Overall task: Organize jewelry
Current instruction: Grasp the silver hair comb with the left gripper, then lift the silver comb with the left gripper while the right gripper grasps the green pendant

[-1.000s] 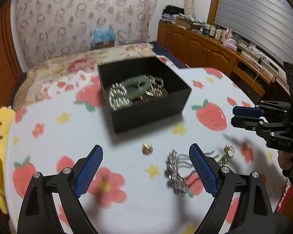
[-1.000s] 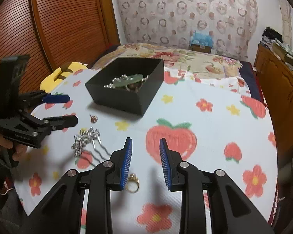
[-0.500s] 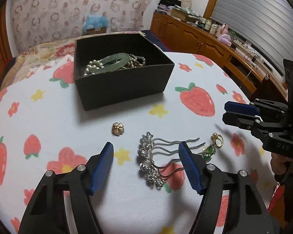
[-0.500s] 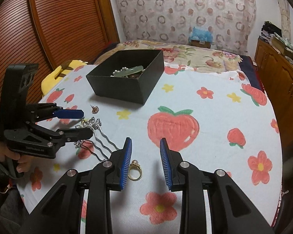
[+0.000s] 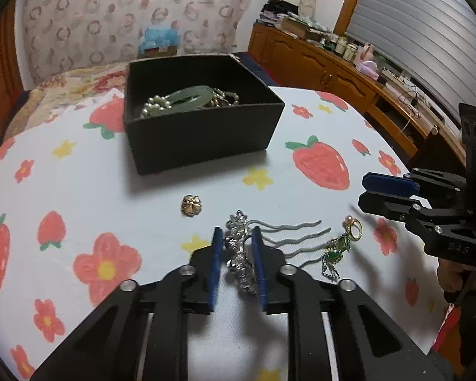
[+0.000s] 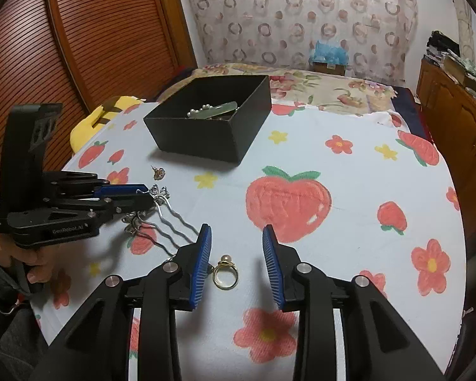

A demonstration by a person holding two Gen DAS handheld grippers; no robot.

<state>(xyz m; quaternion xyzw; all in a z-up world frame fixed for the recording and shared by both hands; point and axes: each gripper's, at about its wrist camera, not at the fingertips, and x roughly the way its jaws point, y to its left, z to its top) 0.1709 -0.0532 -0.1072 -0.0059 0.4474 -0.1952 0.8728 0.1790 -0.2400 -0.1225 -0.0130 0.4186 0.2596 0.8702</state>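
Bare cloth (image 6: 349, 190) right of box (image 6: 206, 139)

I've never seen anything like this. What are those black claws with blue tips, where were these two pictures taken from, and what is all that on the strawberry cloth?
No robot here: a person holds a hand-squeezed clamp in each hand, each with a wide-angle camera looking along its two fingers. One picture is from the left gripper, the other from the right gripper.

On the strawberry tablecloth stands a black box with pearls and a green bangle inside. Loose in front lie a small gold earring, a silver hair comb, a green pendant and a gold ring.

The left gripper's jaws are closing on the comb's ornate top. The right gripper's jaws are opening on either side of the ring, not touching it.
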